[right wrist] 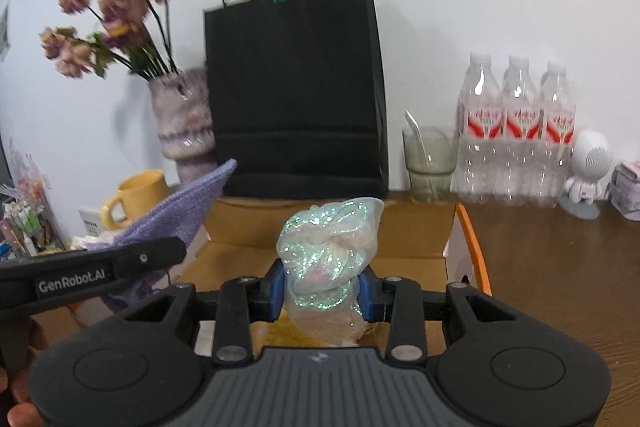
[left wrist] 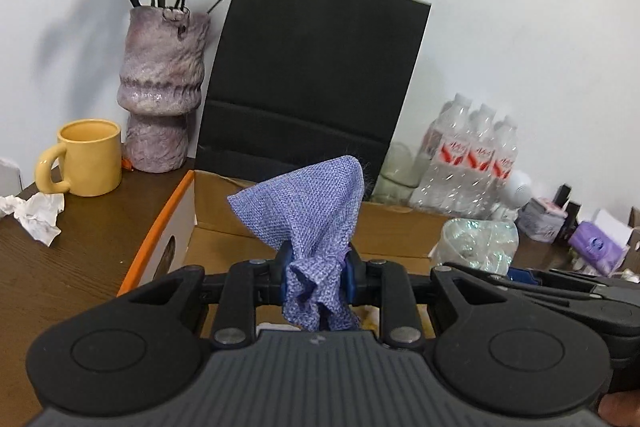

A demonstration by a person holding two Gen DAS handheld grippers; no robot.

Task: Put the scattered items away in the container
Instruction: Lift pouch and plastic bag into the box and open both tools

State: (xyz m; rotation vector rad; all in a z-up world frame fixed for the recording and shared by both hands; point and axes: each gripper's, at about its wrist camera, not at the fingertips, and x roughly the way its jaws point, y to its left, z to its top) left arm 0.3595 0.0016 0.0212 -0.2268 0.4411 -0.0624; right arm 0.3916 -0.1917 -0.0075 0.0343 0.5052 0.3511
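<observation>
My left gripper [left wrist: 316, 277] is shut on a purple woven cloth [left wrist: 308, 211] and holds it above the open cardboard box [left wrist: 384, 227]. My right gripper [right wrist: 324, 293] is shut on a crumpled iridescent plastic wrap [right wrist: 332, 243], also above the cardboard box [right wrist: 248, 255]. The plastic wrap [left wrist: 478, 243] shows at the right in the left wrist view. The cloth [right wrist: 188, 207] and left gripper arm show at the left in the right wrist view. Something pale and yellowish lies in the box below the grippers.
A black paper bag [left wrist: 316, 75] stands behind the box. A purple vase [left wrist: 162, 87] with dried flowers, a yellow mug [left wrist: 88, 163] and crumpled paper [left wrist: 36, 215] are at left. Water bottles [right wrist: 516, 123], a glass [right wrist: 430, 163] and a white figurine [right wrist: 586, 171] are at right.
</observation>
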